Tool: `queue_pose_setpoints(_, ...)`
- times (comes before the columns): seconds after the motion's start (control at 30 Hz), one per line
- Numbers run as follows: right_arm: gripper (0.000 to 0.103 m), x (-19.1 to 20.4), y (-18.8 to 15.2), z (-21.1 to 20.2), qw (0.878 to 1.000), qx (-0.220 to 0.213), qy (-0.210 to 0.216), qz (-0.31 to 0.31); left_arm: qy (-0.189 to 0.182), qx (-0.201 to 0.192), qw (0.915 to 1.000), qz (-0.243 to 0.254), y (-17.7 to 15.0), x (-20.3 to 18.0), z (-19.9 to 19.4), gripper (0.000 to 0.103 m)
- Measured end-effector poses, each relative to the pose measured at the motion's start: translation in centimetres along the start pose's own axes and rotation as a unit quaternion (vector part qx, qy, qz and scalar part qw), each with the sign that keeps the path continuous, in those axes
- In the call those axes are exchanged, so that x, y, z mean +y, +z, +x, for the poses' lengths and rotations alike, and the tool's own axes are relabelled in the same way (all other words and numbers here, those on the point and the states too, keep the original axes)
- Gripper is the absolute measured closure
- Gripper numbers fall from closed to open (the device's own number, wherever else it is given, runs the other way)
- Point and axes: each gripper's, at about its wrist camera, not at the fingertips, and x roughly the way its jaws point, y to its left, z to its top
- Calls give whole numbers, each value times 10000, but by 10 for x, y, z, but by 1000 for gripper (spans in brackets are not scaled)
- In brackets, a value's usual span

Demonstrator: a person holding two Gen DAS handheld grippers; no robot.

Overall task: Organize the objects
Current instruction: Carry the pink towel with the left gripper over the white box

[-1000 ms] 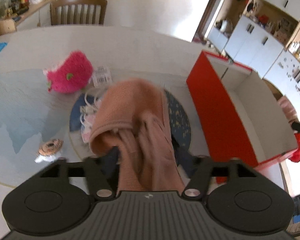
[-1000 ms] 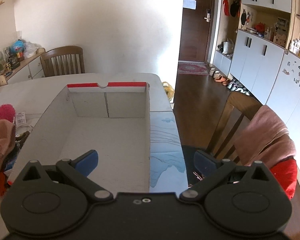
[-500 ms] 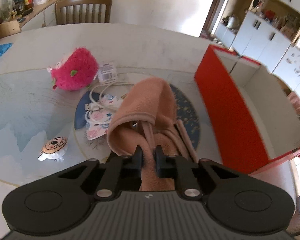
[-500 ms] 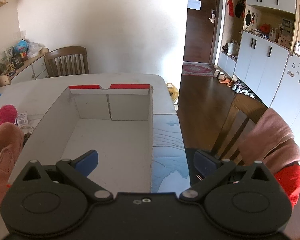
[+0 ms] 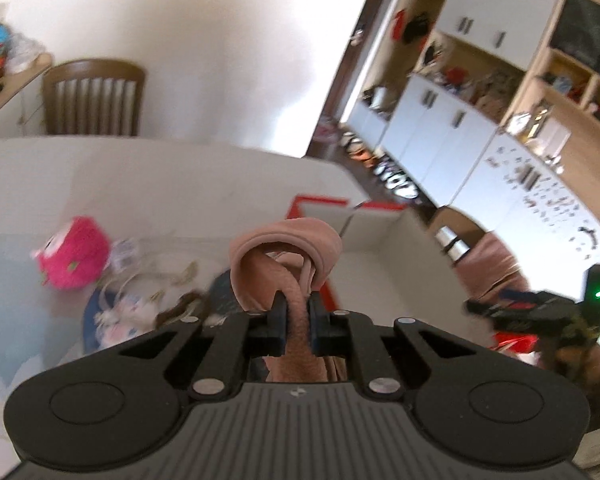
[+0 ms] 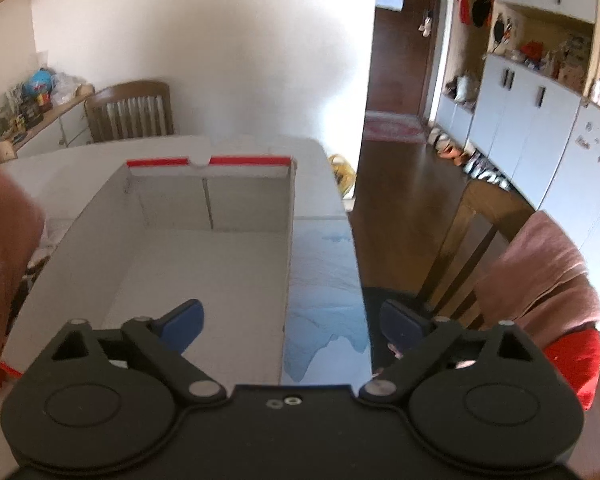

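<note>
Table (image 5: 172, 184) carries the red-and-white box (image 6: 204, 264), open, interior bare. My left tongs (image 5: 298, 320) pinch the pink fleece cloth (image 5: 288, 248), hanging beside the box. My right tongs (image 6: 290, 320), spread above the box rim, are closing on nothing.

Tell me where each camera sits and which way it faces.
Left wrist: rides on the left claw, looking down over the table toward the red box; its own fingers, shut on the pink cloth, show.
Right wrist: rides on the right claw, looking down into the box; its own blue-padded fingers, closing on nothing, show.
Shared: the box, cloth, table and wooden chair.
</note>
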Motion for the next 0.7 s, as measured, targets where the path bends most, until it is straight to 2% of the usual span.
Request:
queue_pose_setpoints(0.03,17,-2,0,3,9999,96,51,45,-72,-15,10000,53,5,-5,0,94)
queue_pose_setpoints(0.17,22,-9,4,12,9988,433,68,211,-246,-37,9994,237,20,-19,6,94)
queue_pose_setpoints(0.37,37,-7,0,21,9966,794,210,70,-448,-54,9980,448,44,-40,22,94)
queue_pose_setpoints(0.43,51,-7,-2,24,9959,877,224,50,-485,-66,9974,521,54,-50,30,94)
queue_pose_setpoints(0.5,52,-7,-1,26,9955,907,259,84,-541,-79,9967,602,62,-60,38,94)
queue_pose_setpoints(0.57,58,-7,0,27,9954,913,270,60,-583,-62,9962,644,70,-69,47,94)
queue_pose_setpoints(0.7,84,-8,1,27,9948,975,292,73,-710,-33,9950,697,84,-90,69,94)
